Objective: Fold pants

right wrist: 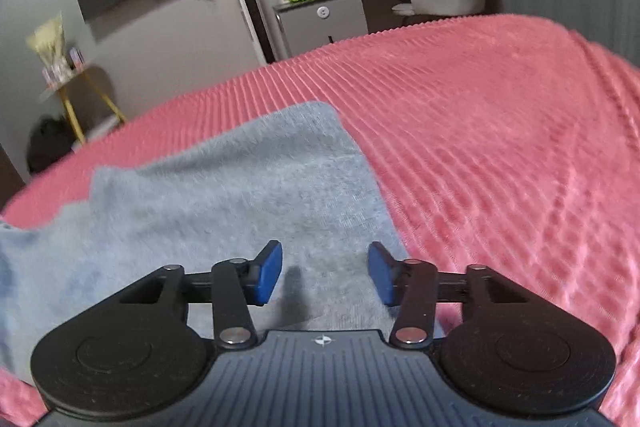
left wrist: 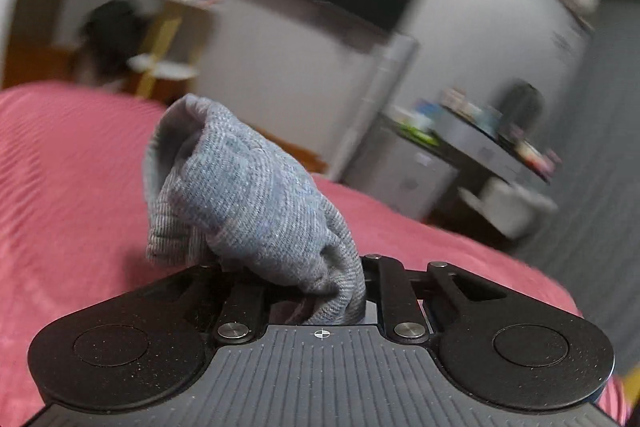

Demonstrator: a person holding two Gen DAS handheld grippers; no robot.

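Left wrist view: the left tongs (left wrist: 320, 291) are clamped on a bunched fold of the grey-blue knit pants (left wrist: 244, 187). The cloth rises out of the closed jaws and stands up in a rumpled hump above the pink ribbed bedspread (left wrist: 72, 167). Background is motion-blurred; the pads themselves are hidden by the fabric.

Right wrist view: the right tongs (right wrist: 325, 275) are spread apart, blue pads (right wrist: 269, 273) empty, hovering low over the flat part of the same pants (right wrist: 240, 195). Whether the pads touch the cloth cannot be told. The pants lie on the bed, near the person's side, with bare bedspread (right wrist: 500, 131) to the right.

Step in hand (judgement): a fold in progress, one end of the garment lifted by the left tongs, the rest lying spread. The far edge looks fairly square; the left edge is uneven.

Next move (judgement): carry the lifted end across onto the flat portion, keeping edges aligned, while the right tongs either pin the flat layer or take a second corner. Risk: soft knit sags and drags the lower layer.

Containers: none on the bed; nothing is held in anything.
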